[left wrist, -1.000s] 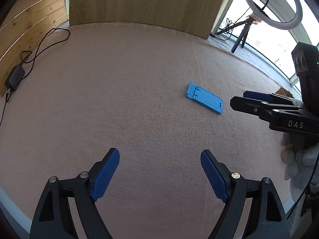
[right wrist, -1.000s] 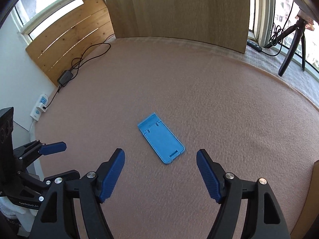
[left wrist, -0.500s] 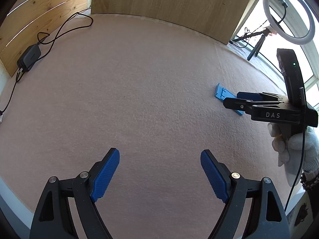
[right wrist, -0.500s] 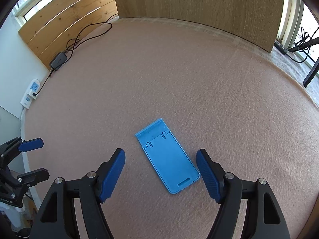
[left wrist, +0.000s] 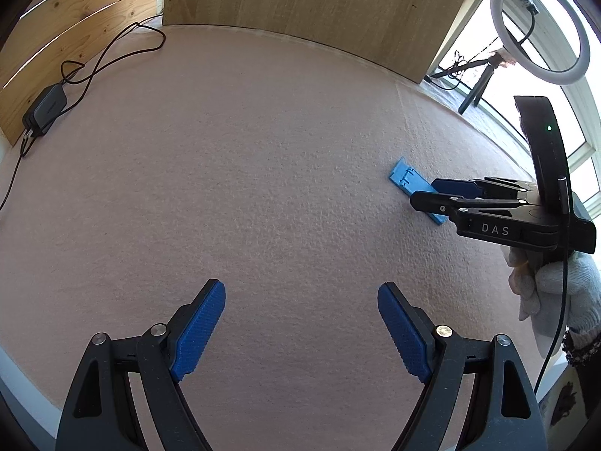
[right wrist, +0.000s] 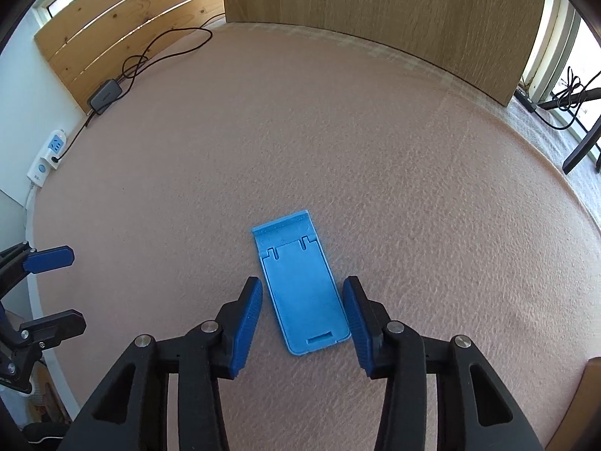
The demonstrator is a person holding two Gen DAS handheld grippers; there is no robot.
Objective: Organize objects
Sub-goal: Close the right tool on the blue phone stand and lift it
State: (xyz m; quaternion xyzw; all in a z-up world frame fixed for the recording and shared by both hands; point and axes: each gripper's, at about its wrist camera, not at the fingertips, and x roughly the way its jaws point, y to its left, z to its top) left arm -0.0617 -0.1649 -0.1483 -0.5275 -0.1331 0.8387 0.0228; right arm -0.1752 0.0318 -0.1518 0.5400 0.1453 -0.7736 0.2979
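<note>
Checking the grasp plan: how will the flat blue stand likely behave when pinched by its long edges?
The blue stand looks like thin moulded plastic: probably stiff and light. Lying flat on the carpet, it won't roll, but the right claw has little edge to grip.

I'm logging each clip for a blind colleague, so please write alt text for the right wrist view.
The right gripper is open, its blue-padded fingers on either side of a flat light-blue plastic phone stand lying on pink carpet. The left gripper shows at the left edge, with wooden panels and a black power adapter behind.
</note>
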